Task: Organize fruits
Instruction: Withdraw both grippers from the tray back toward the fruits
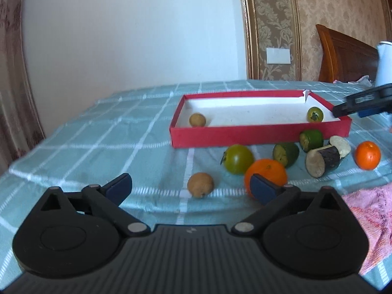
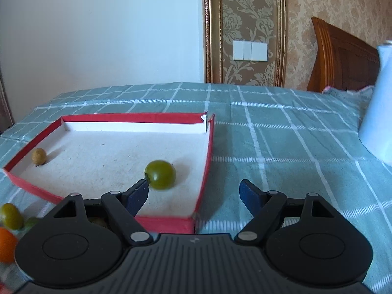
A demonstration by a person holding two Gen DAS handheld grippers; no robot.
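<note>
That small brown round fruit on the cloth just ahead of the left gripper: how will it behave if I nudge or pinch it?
The brown fruit looks nearly round, so a nudge would probably roll it across the checked cloth. It is small next to the wide-open left gripper, so centre it before closing. Its skin looks matte, likely not slippery; how firm it is cannot be told.

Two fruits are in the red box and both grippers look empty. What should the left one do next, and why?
Probably ease the left gripper forward around the small brown fruit on the cloth. Its jaws stand wide open with nothing between them, that fruit lies nearest and roughly centred ahead, and a matching brown fruit already sits in the red box.
</note>
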